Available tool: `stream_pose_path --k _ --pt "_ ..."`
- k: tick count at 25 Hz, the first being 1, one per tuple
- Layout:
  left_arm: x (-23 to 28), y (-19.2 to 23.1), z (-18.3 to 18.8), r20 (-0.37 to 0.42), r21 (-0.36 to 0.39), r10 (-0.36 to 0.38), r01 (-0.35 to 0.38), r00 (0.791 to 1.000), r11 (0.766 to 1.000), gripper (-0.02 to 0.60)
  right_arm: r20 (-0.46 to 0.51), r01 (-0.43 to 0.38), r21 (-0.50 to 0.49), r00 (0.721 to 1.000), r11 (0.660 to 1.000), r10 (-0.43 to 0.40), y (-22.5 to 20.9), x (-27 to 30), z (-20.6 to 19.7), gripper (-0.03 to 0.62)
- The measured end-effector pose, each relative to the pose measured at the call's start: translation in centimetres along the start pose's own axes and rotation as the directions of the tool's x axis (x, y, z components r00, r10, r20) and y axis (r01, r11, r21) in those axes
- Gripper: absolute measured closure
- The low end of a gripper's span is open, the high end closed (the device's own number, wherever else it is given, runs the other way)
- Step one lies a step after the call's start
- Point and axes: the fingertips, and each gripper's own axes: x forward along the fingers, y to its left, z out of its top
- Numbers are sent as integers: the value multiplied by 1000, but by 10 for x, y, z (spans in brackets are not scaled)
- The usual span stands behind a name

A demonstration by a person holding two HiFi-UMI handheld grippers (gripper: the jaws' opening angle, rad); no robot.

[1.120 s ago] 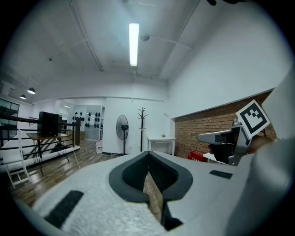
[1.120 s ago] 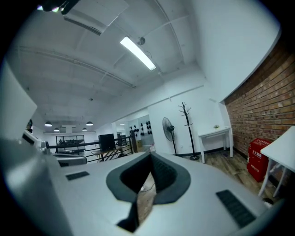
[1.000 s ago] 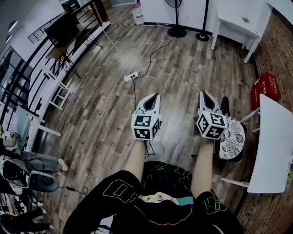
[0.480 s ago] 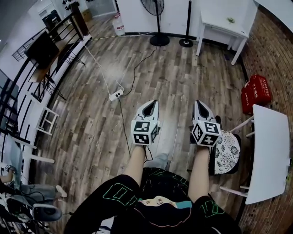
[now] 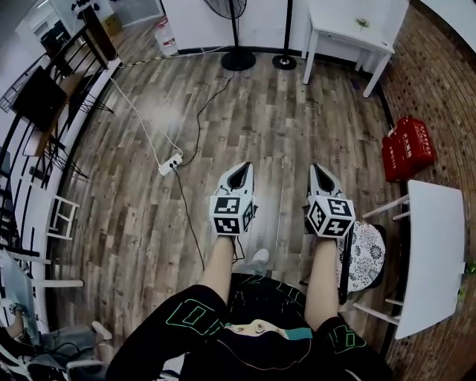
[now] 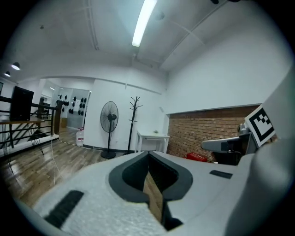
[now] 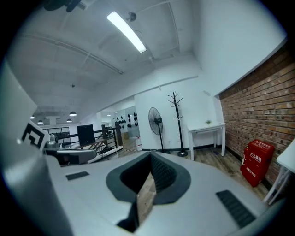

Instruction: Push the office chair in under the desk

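Note:
The office chair (image 5: 366, 257) has a floral seat cushion and a dark frame. It stands at the right of the head view, partly under the white desk (image 5: 435, 253) by the brick wall. My right gripper (image 5: 320, 170) hovers just left of the chair, not touching it, its jaws shut and empty. My left gripper (image 5: 241, 167) hangs beside it over the wood floor, also shut on nothing. In the left gripper view the left gripper (image 6: 148, 155) points at a far fan; in the right gripper view the right gripper (image 7: 150, 156) points the same way.
A red crate (image 5: 407, 145) sits by the brick wall beyond the desk. A white table (image 5: 349, 26), a standing fan (image 5: 232, 15) and a coat stand base (image 5: 283, 61) line the far wall. A power strip (image 5: 169, 164) with cables lies on the floor. A railing (image 5: 44, 111) runs at left.
The head view has swung: the far furniture slid left and nearer, and the chair and desk sit lower beside my right forearm. Both grippers stayed side by side and shut.

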Motion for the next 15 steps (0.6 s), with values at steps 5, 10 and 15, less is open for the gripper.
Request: stream_pose_path --k 5,10,15 --pt "34 5 -7 -43 4 -43 43 998 999 572 -38 47 0 998 999 -47 -13 23 -7 589" --pt "74 -73 -14 -76 67 -240 245 968 967 572 -84 181 34 981 983 -177 -67 3 -28 589" --pt "112 -162 -36 -141 53 -429 440 892 897 572 -83 368 78 929 927 -362 -132 -56 -41 589"
